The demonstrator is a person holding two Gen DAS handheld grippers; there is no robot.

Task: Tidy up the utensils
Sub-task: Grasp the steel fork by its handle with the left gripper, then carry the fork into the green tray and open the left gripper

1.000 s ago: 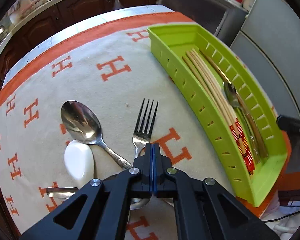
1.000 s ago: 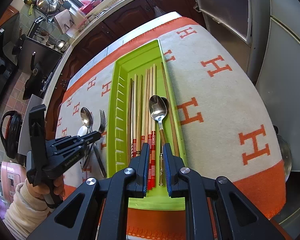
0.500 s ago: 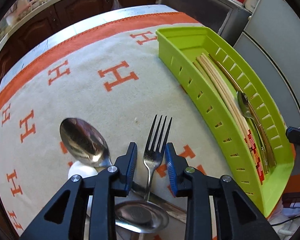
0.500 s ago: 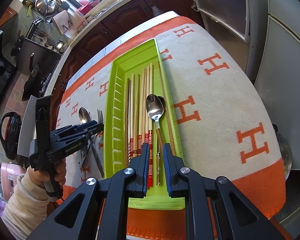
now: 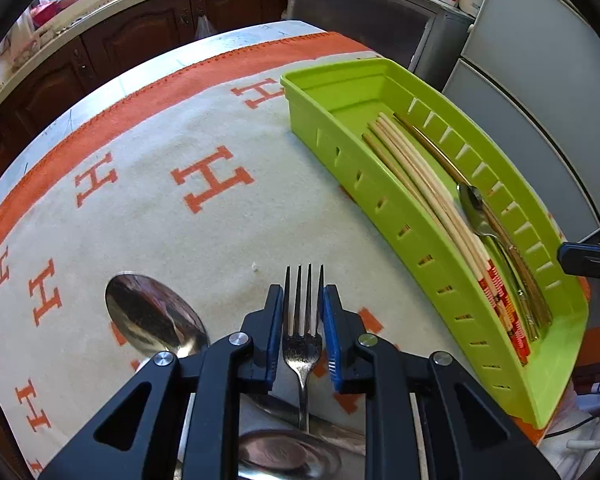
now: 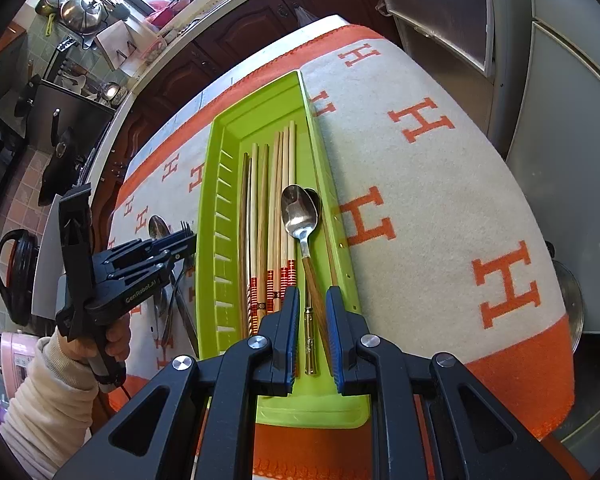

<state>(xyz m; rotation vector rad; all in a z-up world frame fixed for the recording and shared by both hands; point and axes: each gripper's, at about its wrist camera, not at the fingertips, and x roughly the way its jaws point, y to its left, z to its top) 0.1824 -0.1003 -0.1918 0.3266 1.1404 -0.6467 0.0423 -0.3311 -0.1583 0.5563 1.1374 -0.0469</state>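
While our left gripper (image 5: 303, 316) holds its jaws apart astride the fork (image 5: 303, 344) lying near the worktop's front edge, our right gripper (image 6: 312, 332) hangs likewise parted over the green tray (image 6: 208, 240) of chopsticks (image 6: 278, 208).

Left gripper (image 5: 303, 304), held low over the cloth, fingers parted, one blue pad (image 5: 277, 328) on either side of the fork (image 5: 303, 344), neither pad visibly pressing it. Left hand (image 6: 114, 336) wraps the pistol grip, cream sleeve at the wrist. Right gripper (image 6: 313, 304) hovers above the near end of the tray (image 6: 220, 184), fingers parted, nothing clasped.
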